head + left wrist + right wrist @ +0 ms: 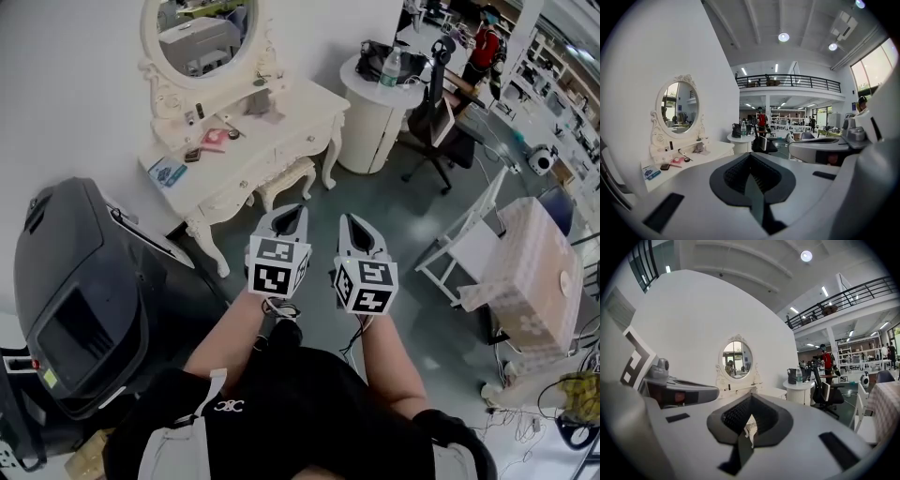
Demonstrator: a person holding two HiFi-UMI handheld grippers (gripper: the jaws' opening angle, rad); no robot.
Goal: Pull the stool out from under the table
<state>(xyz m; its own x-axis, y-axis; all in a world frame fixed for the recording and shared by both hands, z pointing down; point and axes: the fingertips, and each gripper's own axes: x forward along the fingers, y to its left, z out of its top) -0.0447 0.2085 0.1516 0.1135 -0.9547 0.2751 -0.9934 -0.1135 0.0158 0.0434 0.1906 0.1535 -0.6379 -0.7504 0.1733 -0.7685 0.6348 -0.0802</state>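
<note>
Stool (286, 180) is seen tucked under the front of the white dressing table (314, 103), with its cream seat partly showing between the carved table legs and its own legs on the grey floor. It is not yet touched. An oval mirror (200, 33) is mounted on the table top, and small items are scattered on that top. Left gripper (290, 216) and right gripper (353, 225) are held side by side close to the body, well apart from the stool and pointed roughly toward it. Both sets of jaws are pressed together with nothing gripped, as is confirmed in each gripper view. The step in hand is judged to be the approach. For this to be done well, the gap to the table is to be closed first and the jaws spread before arrival. The near seat rim or a leg top is then to be taken, one gripper per side if possible, so the stool is not twisted. The pull is best made straight back over open floor, low and level, so the table legs are not clipped. The bulky black unit (84, 281) at left is to be kept clear of.
</note>
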